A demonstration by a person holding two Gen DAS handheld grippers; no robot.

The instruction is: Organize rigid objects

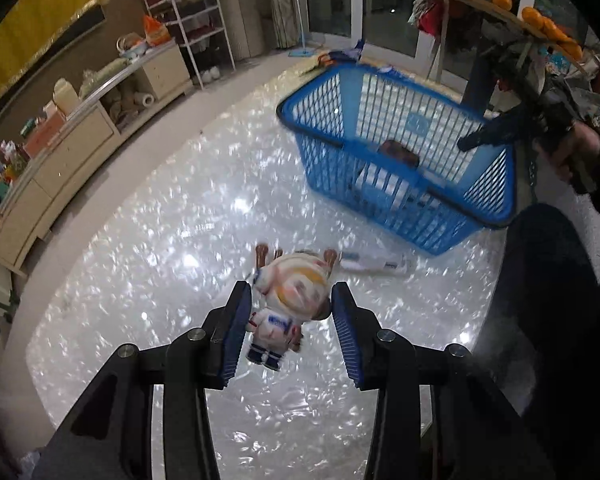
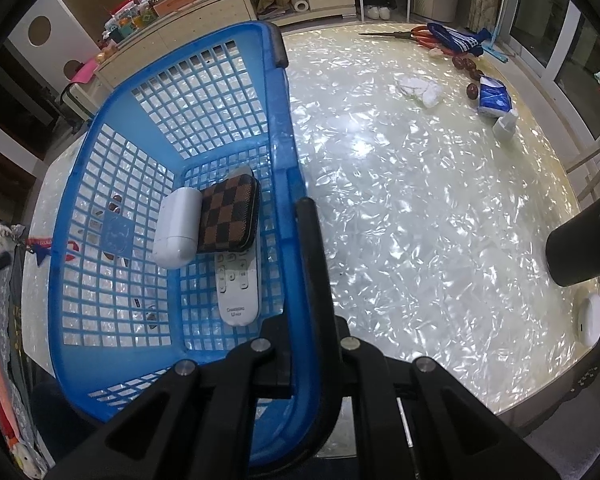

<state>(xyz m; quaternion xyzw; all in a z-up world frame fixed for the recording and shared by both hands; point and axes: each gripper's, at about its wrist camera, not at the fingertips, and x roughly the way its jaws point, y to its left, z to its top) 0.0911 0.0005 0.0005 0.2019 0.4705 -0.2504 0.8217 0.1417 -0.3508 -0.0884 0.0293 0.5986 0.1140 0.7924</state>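
An astronaut figurine [image 1: 290, 300] with a round white and orange helmet lies on the shiny table between the fingers of my left gripper [image 1: 292, 300], which is open around it; the blue pads stand just apart from it. A blue plastic basket [image 1: 400, 160] stands beyond, tilted. My right gripper [image 2: 300, 360] is shut on the basket's near rim [image 2: 304, 320]. Inside the basket lie a white remote [image 2: 238, 284], a brown checkered case [image 2: 230, 216] and a white box [image 2: 176, 232].
A white tube [image 1: 374, 263] lies behind the figurine. In the right wrist view, scissors [image 2: 404, 34], a blue cloth [image 2: 456, 40], a tissue pack [image 2: 494, 98], crumpled tissue [image 2: 420, 88] and a white cup [image 2: 506, 126] lie at the far edge. A dark cylinder [image 2: 584, 240] stands right.
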